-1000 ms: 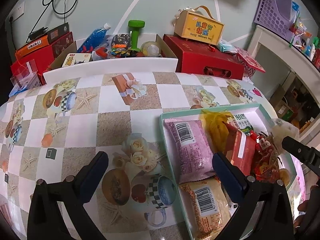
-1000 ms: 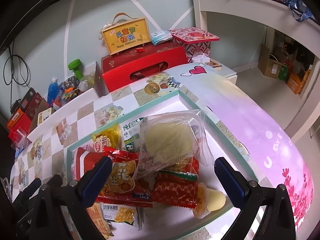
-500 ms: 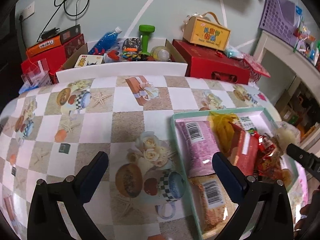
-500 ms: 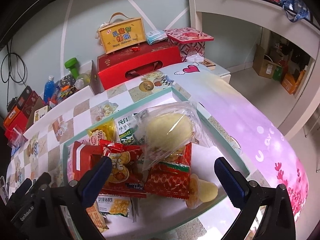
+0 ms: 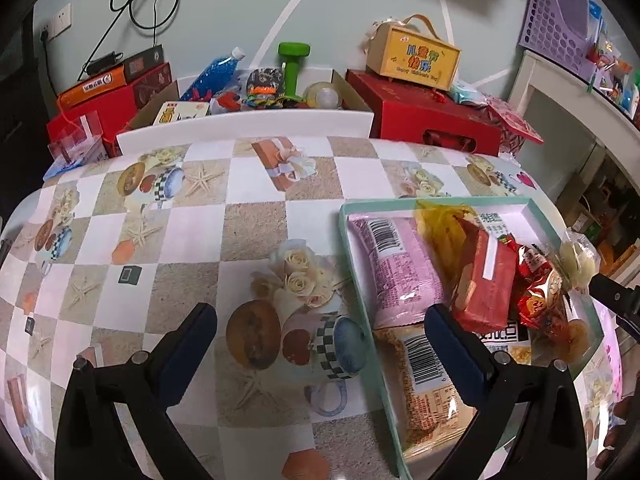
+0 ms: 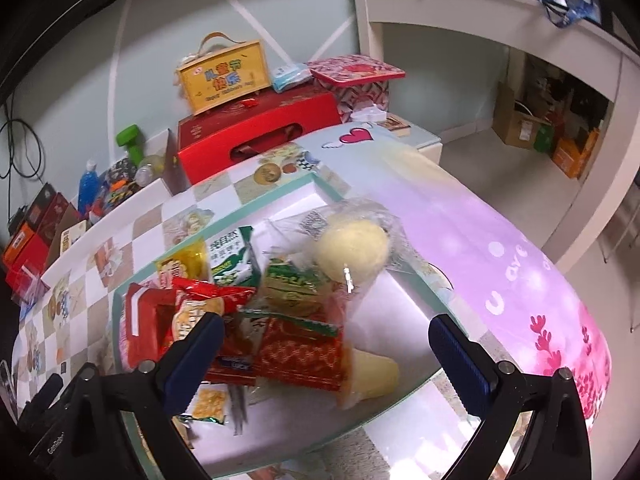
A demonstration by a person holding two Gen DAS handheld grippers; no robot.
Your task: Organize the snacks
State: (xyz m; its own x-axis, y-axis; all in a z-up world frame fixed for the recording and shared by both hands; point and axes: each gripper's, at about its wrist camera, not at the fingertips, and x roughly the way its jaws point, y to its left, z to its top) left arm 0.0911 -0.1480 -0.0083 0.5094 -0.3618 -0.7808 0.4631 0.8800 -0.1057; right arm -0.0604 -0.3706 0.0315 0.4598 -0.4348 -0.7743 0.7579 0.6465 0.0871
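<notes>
Snacks: a heap of packets lies in the tray point(image 6: 320, 184) on the table point(image 5: 256, 232).
Pink packet point(image 5: 396, 264): flat along the tray's left side, barcode up, a tan packet point(image 5: 424, 384) just below it.
Red packet point(image 5: 486, 284): leans on the pink one, with a yellow bag point(image 5: 444, 220) behind it.
Bun in clear wrap point(image 6: 352, 248): sits on top of the heap toward the tray's right side, above a red patterned packet point(image 6: 300, 352) and a green milk carton point(image 6: 230, 256).
Left gripper point(image 5: 320, 340): spread wide and empty, above the printed tablecloth; its right finger point(image 5: 452, 344) is over the tray's left edge and the packets there. Whether it touches them cannot be told.
Right gripper point(image 6: 326, 354): spread wide, holding nothing, above the near part of the tray with the heap between its fingers.
Behind the table: a red box point(image 5: 424, 120) with a yellow gift box point(image 5: 412, 56) on top, and a green dumbbell point(image 5: 292, 64).
</notes>
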